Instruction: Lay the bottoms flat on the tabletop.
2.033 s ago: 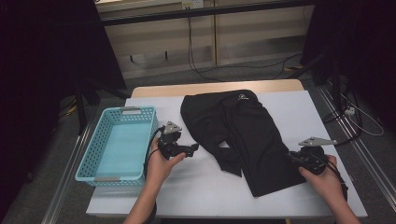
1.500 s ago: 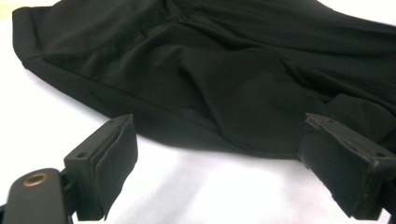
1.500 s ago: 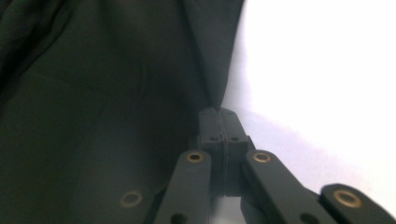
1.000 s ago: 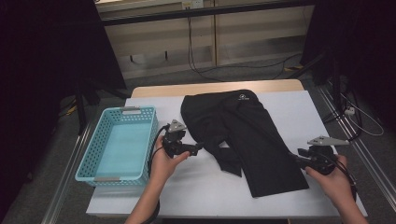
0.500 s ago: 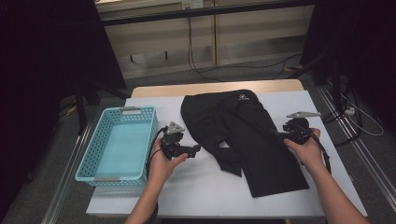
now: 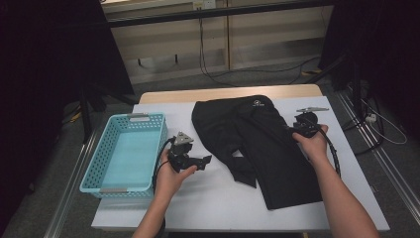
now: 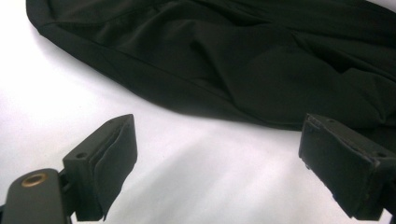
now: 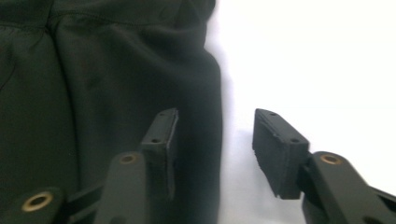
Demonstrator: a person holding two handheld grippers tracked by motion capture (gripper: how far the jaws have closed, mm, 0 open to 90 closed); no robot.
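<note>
On the white table (image 6: pixel 208 208) a pair of black shorts (image 6: pixel 257 144) lies spread flat, waistband toward the far edge, one leg reaching toward the near edge.

Left of the shorts: light-blue plastic basket (image 6: pixel 124 156), long side running away from the person, nothing inside.

Right gripper (image 6: pixel 295 130): held at the right edge of the shorts, partway down the side. Its own view shows the jaws moderately apart, straddling the hem; one jaw over black fabric (image 8: pixel 116 93), the other over bare table. Whether the pads press the cloth, cannot tell. Nothing clamped.

Left gripper (image 6: pixel 204 159): between basket and shorts, above bare table, pointing toward the shorts. Its own view shows the jaws wide apart, nothing between them; the folded fabric edge (image 7: pixel 224 60) lies just beyond the tips, apart from them.
</note>
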